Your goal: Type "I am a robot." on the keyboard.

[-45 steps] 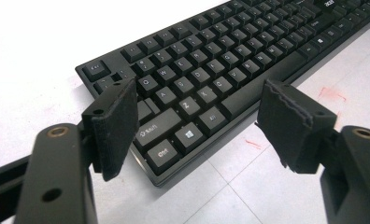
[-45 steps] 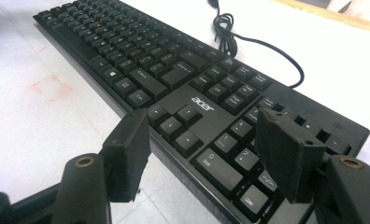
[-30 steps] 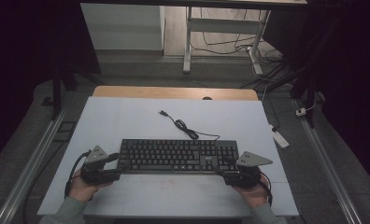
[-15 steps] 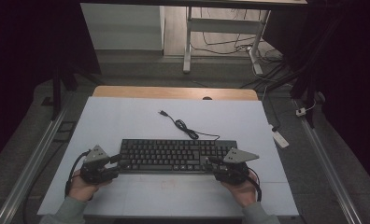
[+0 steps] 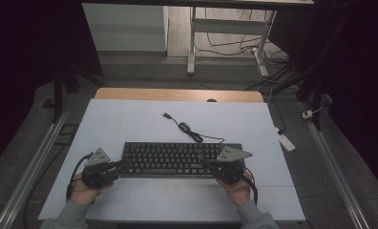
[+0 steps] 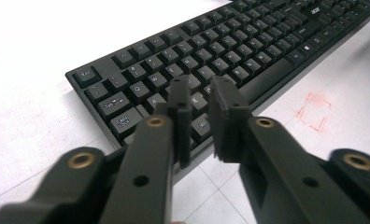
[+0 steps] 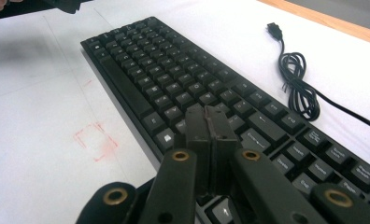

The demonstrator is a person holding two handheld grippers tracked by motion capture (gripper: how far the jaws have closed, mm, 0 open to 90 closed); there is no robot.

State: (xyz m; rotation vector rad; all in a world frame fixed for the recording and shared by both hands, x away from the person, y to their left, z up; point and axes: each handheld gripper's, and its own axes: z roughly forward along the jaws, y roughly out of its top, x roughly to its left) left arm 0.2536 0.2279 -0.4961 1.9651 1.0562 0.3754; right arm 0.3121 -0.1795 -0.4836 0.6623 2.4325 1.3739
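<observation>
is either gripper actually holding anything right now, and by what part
Nothing is held. The left gripper hangs over the keyboard near its left end with a small gap between its jaws; the right gripper has its jaws shut together, empty, over the keys.

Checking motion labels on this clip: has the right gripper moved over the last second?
Yes. The right gripper has slid left along the keyboard, from beyond its right end to over its keys.

Overhead, looking forward and down on the whole table (image 5: pixel 130 119). Close and low along each gripper's jaws, both sharing the keyboard (image 6: pixel 230 56).
</observation>
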